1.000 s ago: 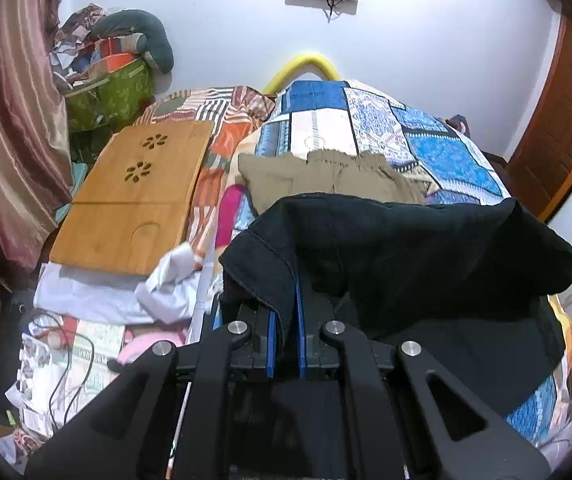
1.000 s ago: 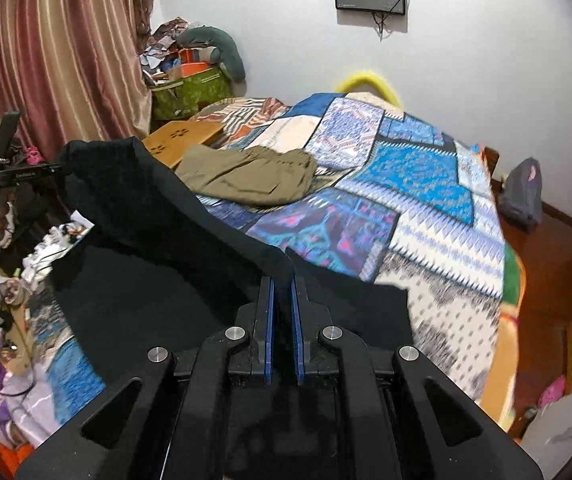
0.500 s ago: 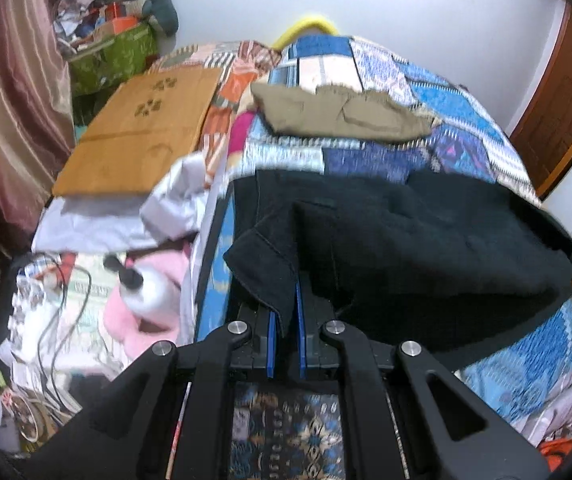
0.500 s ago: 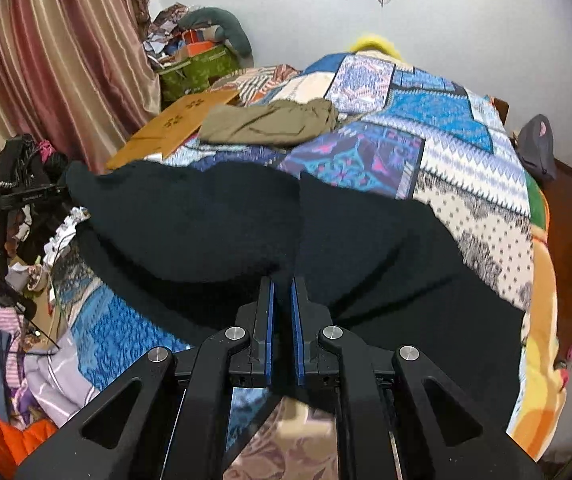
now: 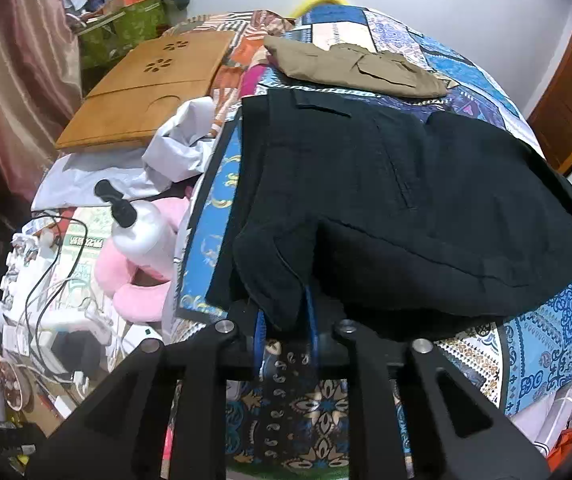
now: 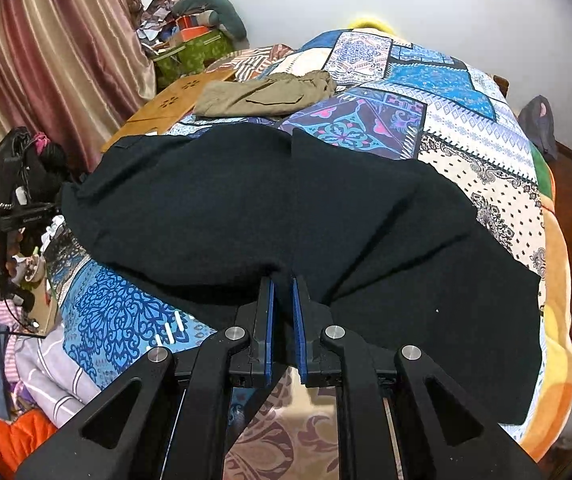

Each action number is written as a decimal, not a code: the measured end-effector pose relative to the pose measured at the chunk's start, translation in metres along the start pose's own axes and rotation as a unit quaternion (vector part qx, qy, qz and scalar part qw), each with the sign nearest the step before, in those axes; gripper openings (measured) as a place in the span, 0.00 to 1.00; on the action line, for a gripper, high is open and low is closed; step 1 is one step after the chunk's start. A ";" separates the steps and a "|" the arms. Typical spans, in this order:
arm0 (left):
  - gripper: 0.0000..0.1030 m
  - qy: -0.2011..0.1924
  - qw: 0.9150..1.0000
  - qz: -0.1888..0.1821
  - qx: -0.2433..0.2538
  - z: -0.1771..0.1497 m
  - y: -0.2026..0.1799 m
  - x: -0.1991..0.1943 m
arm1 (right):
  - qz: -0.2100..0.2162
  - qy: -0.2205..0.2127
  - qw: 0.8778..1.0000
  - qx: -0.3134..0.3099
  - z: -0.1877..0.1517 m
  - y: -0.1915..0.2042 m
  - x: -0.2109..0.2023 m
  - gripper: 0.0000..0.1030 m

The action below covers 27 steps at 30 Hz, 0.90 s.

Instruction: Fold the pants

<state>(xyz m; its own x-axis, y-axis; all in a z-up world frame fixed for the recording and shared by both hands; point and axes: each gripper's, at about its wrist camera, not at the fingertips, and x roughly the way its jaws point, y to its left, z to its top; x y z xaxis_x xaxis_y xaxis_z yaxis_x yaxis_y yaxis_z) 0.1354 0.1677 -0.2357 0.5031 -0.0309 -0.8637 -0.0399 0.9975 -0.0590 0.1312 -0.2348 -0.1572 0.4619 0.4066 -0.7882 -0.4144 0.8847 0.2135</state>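
Lying spread on the bed (image 5: pixel 557 344), the black pants (image 5: pixel 405 200) extend directly ahead of both hand-held grippers. A corner of the pants hangs between the blue pads of the left hand-held gripper (image 5: pixel 286 316); its jaws have just been opening, and a gap is seen on either side of the cloth. The near hem is pinched by the right hand-held gripper (image 6: pixel 282 296), whose jaws are closed on it. Khaki pants (image 6: pixel 262 94) are seen beyond the black pants, well ahead of both hand-held grippers. A wooden tray (image 5: pixel 146 88) lies ahead and left of the left one.
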 end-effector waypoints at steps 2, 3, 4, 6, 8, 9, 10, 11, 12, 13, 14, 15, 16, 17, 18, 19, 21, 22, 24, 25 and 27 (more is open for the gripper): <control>0.23 0.009 1.000 0.006 -0.013 -0.001 0.004 -0.003 | -0.003 0.003 1.000 0.002 0.000 0.001 -0.001 0.10; 0.23 0.014 1.000 0.009 -0.018 -0.003 0.005 -0.005 | -0.004 0.006 1.000 0.004 -0.001 0.000 -0.004 0.11; 0.23 0.017 1.000 0.016 -0.017 -0.004 0.005 -0.008 | -0.006 0.007 1.000 0.006 0.000 0.000 -0.005 0.15; 0.23 0.016 0.999 0.040 -0.008 -0.004 0.003 -0.016 | -0.014 0.006 1.000 0.009 -0.001 -0.004 -0.012 0.22; 0.23 0.005 0.999 0.049 -0.003 -0.001 0.002 -0.028 | -0.025 0.003 1.000 0.012 -0.001 -0.009 -0.018 0.23; 0.24 -0.001 0.999 0.049 -0.005 0.001 0.002 -0.033 | -0.028 0.001 0.999 0.017 -0.001 -0.013 -0.023 0.23; 0.24 -0.006 0.999 0.049 -0.007 0.005 0.002 -0.038 | -0.030 -0.001 0.999 0.021 0.000 -0.016 -0.028 0.23; 0.23 -0.015 0.999 0.048 -0.009 0.009 0.000 -0.045 | -0.031 -0.004 0.999 0.026 0.000 -0.019 -0.032 0.23; 0.24 -0.021 0.999 0.048 -0.008 0.013 -0.002 -0.049 | -0.033 -0.009 0.999 0.029 0.001 -0.022 -0.037 0.23; 0.24 -0.029 0.998 0.048 -0.005 0.019 -0.006 -0.053 | -0.036 -0.014 0.999 0.030 0.002 -0.023 -0.041 0.23; 0.24 -0.037 0.998 0.047 -0.002 0.024 -0.010 -0.057 | -0.039 -0.019 0.999 0.033 0.004 -0.025 -0.045 0.23; 0.24 -0.045 0.998 0.045 0.002 0.030 -0.016 -0.060 | -0.041 -0.025 0.998 0.034 0.007 -0.025 -0.048 0.23; 0.24 -0.051 0.998 0.044 0.006 0.036 -0.021 -0.062 | -0.042 -0.030 0.998 0.036 0.010 -0.026 -0.050 0.24; 0.24 -0.058 0.997 0.039 0.012 0.043 -0.028 -0.064 | -0.043 -0.034 0.998 0.037 0.013 -0.027 -0.052 0.24; 0.25 -0.063 0.997 0.035 0.018 0.050 -0.035 -0.065 | -0.044 -0.038 0.998 0.038 0.016 -0.027 -0.052 0.27; 0.26 -0.065 0.997 0.034 0.024 0.055 -0.041 -0.065 | -0.045 -0.042 0.997 0.039 0.020 -0.027 -0.053 0.32; 0.27 -0.073 0.996 0.031 0.038 0.068 -0.057 -0.065 | -0.046 -0.050 0.997 0.037 0.029 -0.025 -0.052 0.39; 0.30 -0.077 0.996 0.028 0.044 0.074 -0.065 -0.064 | -0.046 -0.051 0.997 0.033 0.032 -0.025 -0.052 0.39; 0.38 -0.085 0.995 0.023 0.054 0.085 -0.081 -0.062 | -0.054 -0.054 0.997 0.016 0.042 -0.021 -0.047 0.40; 0.46 -0.089 0.994 0.019 0.057 0.089 -0.088 -0.061 | -0.058 -0.054 0.997 0.010 0.046 -0.019 -0.045 0.44; 0.52 -0.094 0.993 0.010 0.065 0.096 -0.103 -0.055 | -0.061 -0.051 0.997 -0.002 0.055 -0.014 -0.038 0.54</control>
<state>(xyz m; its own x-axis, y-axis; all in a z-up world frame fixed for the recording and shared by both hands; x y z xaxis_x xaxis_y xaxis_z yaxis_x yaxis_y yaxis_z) 0.1945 0.0725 -0.1337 0.6558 -0.0097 -0.7548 0.0530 0.9980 0.0332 0.1628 -0.2503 -0.0989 0.5870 0.3173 -0.7448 -0.3526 0.9283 0.1176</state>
